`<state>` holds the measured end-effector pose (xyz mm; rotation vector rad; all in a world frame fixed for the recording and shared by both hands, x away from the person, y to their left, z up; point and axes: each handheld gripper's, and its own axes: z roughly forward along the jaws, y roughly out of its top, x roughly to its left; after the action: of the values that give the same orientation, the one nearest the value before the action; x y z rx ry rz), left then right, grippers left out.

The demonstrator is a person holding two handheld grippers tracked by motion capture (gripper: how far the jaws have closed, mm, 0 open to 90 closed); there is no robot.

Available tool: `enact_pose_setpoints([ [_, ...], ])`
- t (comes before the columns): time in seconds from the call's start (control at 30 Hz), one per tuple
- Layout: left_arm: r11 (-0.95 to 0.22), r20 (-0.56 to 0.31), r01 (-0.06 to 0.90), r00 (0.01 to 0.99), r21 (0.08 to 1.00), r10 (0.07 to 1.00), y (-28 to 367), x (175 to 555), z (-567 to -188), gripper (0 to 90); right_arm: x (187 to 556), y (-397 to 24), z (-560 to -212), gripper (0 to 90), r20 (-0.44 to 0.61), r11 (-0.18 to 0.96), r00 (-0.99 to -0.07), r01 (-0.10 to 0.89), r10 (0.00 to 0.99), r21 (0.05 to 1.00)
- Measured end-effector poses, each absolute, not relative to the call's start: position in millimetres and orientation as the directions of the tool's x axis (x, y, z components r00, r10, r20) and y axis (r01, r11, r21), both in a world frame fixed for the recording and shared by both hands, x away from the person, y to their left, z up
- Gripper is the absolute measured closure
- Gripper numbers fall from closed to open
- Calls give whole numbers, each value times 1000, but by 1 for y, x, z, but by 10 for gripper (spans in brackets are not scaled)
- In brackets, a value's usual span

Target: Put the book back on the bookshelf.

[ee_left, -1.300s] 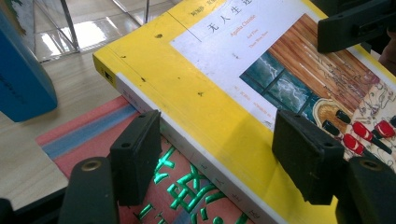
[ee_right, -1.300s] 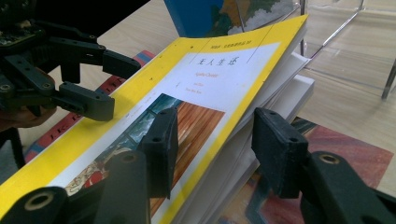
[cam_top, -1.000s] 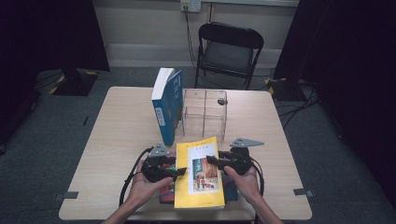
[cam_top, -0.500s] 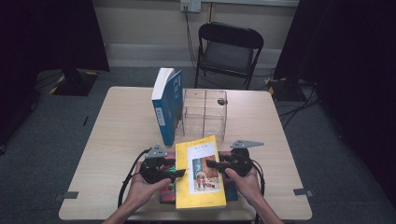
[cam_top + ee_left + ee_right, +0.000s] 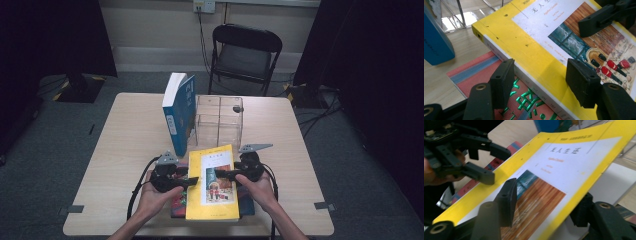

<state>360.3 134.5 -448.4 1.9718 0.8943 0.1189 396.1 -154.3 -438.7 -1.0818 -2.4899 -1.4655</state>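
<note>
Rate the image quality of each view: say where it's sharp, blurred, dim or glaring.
High view: even light on the table, dark and dim at both sides. Left gripper view: sharp on the yellow book; glare on the clear box at top left. Right gripper view: soft, the book's near cover and the right claw blurred.

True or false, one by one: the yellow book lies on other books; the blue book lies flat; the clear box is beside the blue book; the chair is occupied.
1. The yellow book lies on top of other books. True.
2. The blue book lies flat. False: it stands upright.
3. The clear box is right beside the blue book. True.
4. Someone sits on the chair. False: its seat is bare.
</note>
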Motion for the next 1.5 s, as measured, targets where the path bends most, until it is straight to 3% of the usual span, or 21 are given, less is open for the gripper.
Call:
enact_pose_setpoints([
  [0.5, -309, -260, 547, 729, 778, 633, 133, 361, -446, 400, 398, -151, -436, 320, 405, 303, -751, 607, 521, 735],
  [0.7, -306, -268, 548, 731, 778, 628, 133, 362, -446, 399, 397, -137, -438, 513, 364, 315, -757, 585, 542, 748],
  [0.73, -305, -268, 548, 731, 779, 628, 133, 362, -446, 398, 397, -137, -439, 583, 360, 310, -755, 584, 548, 750],
  [0.77, -305, -268, 548, 731, 779, 628, 133, 362, -446, 397, 397, -137, -439, 583, 360, 310, -755, 584, 548, 750],
  [0.8, -303, -267, 547, 730, 781, 630, 133, 362, -446, 397, 397, -140, -441, 681, 386, 280, -748, 592, 540, 755],
  [0.93, -244, -317, 581, 695, 776, 646, 134, 365, -449, 321, 394, -142, -439, 769, 378, 261, -766, 563, 520, 784],
  [1.03, -199, -394, 618, 683, 761, 615, 138, 370, -449, 273, 388, -143, -434, 796, 367, 240, -789, 529, 493, 814],
  [1.17, -180, -459, 633, 702, 753, 545, 139, 373, -451, 330, 384, -144, -429, 809, 354, 230, -811, 497, 465, 837],
  [1.5, -204, -444, 628, 709, 751, 548, 132, 372, -436, 355, 378, -148, -417, 818, 308, 246, -833, 453, 460, 857],
])
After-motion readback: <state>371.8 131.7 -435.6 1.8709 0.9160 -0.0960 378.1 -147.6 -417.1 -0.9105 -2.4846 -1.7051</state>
